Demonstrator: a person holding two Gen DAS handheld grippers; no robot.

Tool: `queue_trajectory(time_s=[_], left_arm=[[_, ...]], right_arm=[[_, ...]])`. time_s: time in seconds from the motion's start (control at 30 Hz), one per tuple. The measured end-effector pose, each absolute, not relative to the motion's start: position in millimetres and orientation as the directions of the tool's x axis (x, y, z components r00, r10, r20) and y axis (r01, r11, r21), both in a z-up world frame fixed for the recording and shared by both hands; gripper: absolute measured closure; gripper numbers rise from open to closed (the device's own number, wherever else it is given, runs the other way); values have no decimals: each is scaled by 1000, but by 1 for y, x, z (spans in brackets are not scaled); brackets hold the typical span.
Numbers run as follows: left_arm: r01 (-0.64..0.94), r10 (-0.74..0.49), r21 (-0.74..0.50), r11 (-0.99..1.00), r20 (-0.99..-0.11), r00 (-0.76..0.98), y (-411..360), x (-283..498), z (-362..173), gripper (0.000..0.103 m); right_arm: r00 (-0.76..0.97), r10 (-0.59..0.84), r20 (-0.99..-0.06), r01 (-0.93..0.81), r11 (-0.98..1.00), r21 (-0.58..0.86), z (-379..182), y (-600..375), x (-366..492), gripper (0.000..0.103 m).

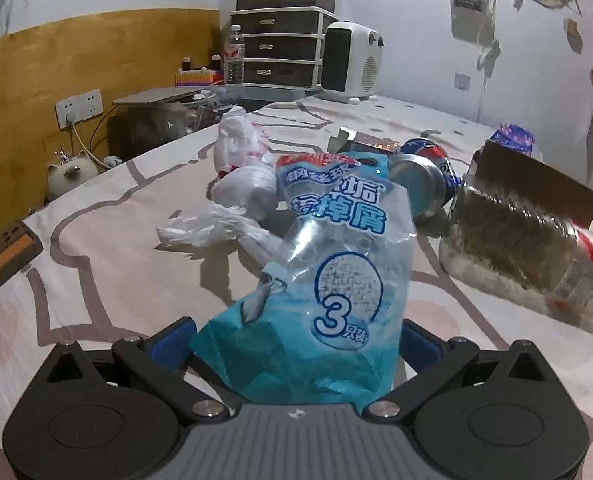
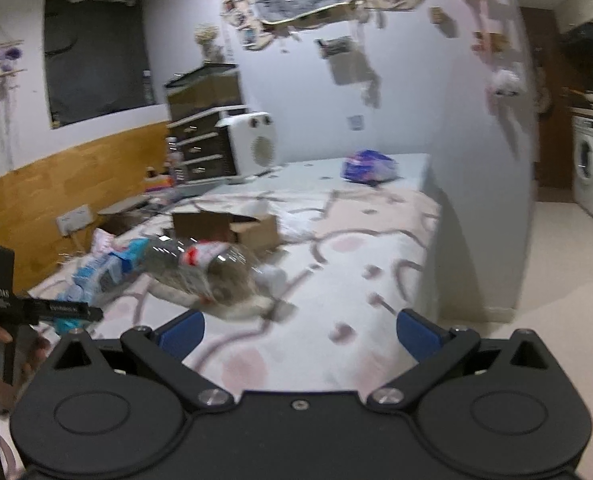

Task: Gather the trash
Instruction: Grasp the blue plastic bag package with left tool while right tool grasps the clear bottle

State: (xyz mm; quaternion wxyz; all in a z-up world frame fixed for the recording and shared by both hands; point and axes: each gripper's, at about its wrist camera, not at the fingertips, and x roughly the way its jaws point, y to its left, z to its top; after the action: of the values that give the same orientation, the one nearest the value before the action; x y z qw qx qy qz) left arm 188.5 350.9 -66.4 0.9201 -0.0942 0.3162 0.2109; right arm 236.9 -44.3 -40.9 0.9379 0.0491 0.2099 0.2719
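Observation:
In the left wrist view a blue plastic wrapper [image 1: 328, 264] with Chinese print and a "3" lies between the wide-apart blue fingers [image 1: 172, 344] of my left gripper [image 1: 296, 344]; no grip on it shows. Behind it lie a crumpled white plastic bag [image 1: 240, 184], a blue can [image 1: 424, 180] on its side, a clear plastic bottle [image 1: 528, 248] and a brown cardboard box [image 1: 536, 184]. My right gripper [image 2: 300, 336] is open and empty above the patterned bedcover [image 2: 356, 280]. The right wrist view shows the bottle [image 2: 212, 268], the box [image 2: 232, 228] and the wrapper [image 2: 104, 272], all blurred.
A purple bag [image 2: 368, 166] lies at the far end of the bed. A white heater [image 1: 352, 64] and a drawer unit [image 1: 280, 48] stand at the back. A wall socket [image 1: 78, 106] is at left. The bed's right edge drops to a tiled floor [image 2: 556, 280]; a washing machine [image 2: 588, 164] stands beyond.

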Motion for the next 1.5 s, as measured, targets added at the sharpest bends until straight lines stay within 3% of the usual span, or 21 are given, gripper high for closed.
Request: queue_trajectory(time_s=[0.1, 0.2, 0.47, 0.63, 0.8, 0.9, 1.03, 1.17, 1.33, 1.4, 1.47, 1.5], left_arm=[[-448, 360, 25, 894, -634, 684, 344, 195, -68, 0], [-452, 357, 13, 892, -633, 687, 345, 193, -67, 0], [-444, 349, 3, 896, -624, 700, 345, 192, -67, 3], [-431, 335, -15, 902, -605, 722, 345, 188, -65, 13], [-446, 353, -24, 895, -574, 739, 341, 180, -61, 30], [-398, 272, -102, 912, -576, 771, 331, 169, -61, 44], [-348, 204, -155, 925, -570, 796, 303, 148, -61, 54], [-318, 175, -150, 936, -586, 792, 273, 128, -59, 55], [-308, 187, -103, 946, -604, 775, 240, 107, -57, 52], [-306, 190, -91, 948, -607, 771, 231, 98, -58, 50], [-306, 196, -82, 949, -608, 769, 225, 90, -58, 48], [-303, 192, -85, 949, -608, 770, 221, 85, -58, 44]], right_arm=[[732, 574, -368, -538, 818, 204, -40, -27, 260, 11], [698, 614, -370, -583, 786, 204, -43, -9, 283, 20], [624, 689, -369, -632, 723, 280, -61, 18, 337, 26], [596, 704, -387, -635, 708, 309, -65, 26, 335, 29], [619, 670, -409, -618, 737, 274, -63, 26, 313, 63], [609, 674, -418, -628, 732, 265, -62, 25, 305, 66], [602, 679, -419, -645, 724, 246, -61, 27, 300, 64], [599, 672, -436, -644, 727, 236, -63, 33, 303, 62], [565, 697, -441, -660, 703, 265, -61, 30, 289, 72], [553, 706, -443, -665, 694, 275, -61, 27, 278, 79], [537, 716, -446, -668, 684, 293, -61, 22, 267, 99], [532, 716, -452, -665, 684, 301, -62, 19, 261, 100]])
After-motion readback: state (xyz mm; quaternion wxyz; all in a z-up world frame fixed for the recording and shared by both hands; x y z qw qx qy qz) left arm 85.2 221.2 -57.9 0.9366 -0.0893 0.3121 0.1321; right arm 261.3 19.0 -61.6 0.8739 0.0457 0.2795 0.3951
